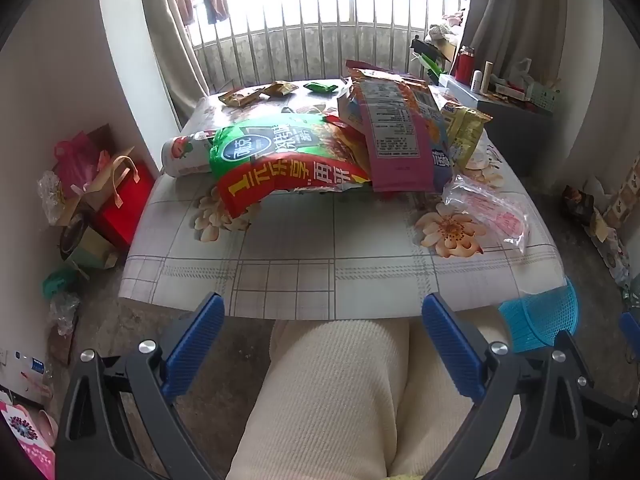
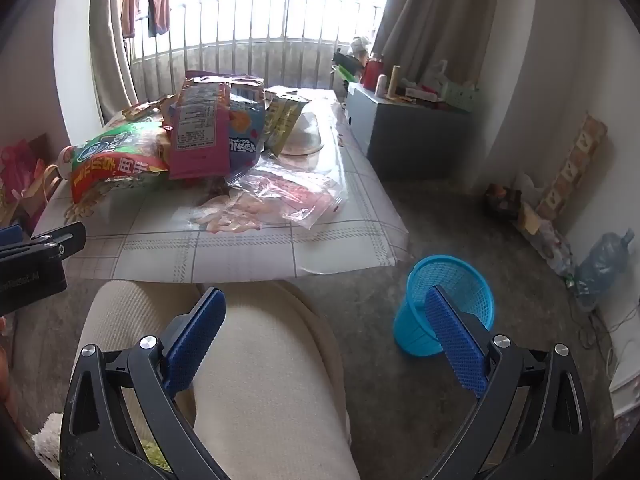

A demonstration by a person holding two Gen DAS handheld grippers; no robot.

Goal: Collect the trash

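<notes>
On the table [image 1: 336, 264] with the flowered, checked cloth, we are counting one heap of trash: one large green-and-red snack bag [image 1: 280, 164], one pink bag [image 1: 394, 140] leaning across it with its printed back upward, one blue bag [image 2: 246, 136] tucked behind the pink one, one yellow bag [image 1: 466, 132] at the heap's far right, and one white bottle [image 1: 182, 156] lying on its side at the heap's left end, its neck under the green-and-red bag. Just right of the heap, one clear plastic bag [image 2: 288, 200] with pink print is lying flat near the table's right edge. At the table's far end we are seeing two small brown wrappers [image 1: 256, 94] and one green wrapper [image 1: 320, 87], well apart from the heap. Off the table's near right corner, one blue mesh basket [image 2: 448, 300] is standing upright on the floor; we are seeing nothing in the part of its inside that shows. We are holding the left gripper [image 1: 324, 340] and the right gripper [image 2: 326, 336] short of the table's near edge, above our cream-trousered knees [image 1: 332, 392], each with its two blue fingers spread wide apart and gripping nothing.
</notes>
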